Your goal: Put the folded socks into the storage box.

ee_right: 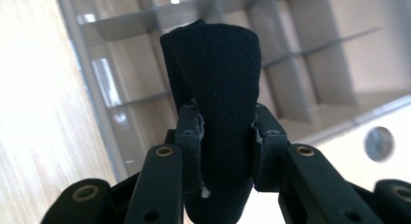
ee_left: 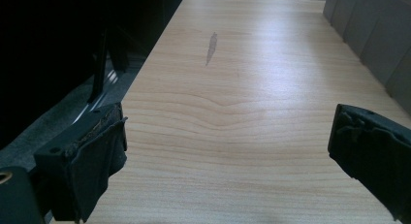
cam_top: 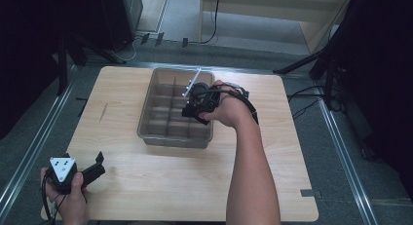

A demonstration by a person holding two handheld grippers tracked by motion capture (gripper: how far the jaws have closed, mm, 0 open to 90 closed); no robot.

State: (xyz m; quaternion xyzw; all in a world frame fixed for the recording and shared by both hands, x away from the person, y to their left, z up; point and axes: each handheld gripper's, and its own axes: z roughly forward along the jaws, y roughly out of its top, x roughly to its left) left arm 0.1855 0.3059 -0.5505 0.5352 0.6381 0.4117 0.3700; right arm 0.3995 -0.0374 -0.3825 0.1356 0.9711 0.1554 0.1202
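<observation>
A grey divided bin (cam_top: 150, 122) with several compartments stands on the wooden table (cam_top: 146, 186). My right gripper (cam_top: 195, 108) hovers over the bin's right side, shut on a rolled piece of black cloth (ee_right: 215, 83) that sticks up between its jaws (ee_right: 225, 146). Below the cloth lie the bin's compartments (ee_right: 310, 73). My left gripper (cam_top: 92, 171) rests at the table's front left corner, open, with bare wood between its pads (ee_left: 97, 161).
A thin white stick (cam_top: 191, 82) leans across the bin's far right part. The bin's side wall (ee_left: 378, 40) stands to the right of my left gripper. A dark streak (ee_left: 211, 48) marks the wood. Stands and cables (cam_top: 311, 64) surround the table.
</observation>
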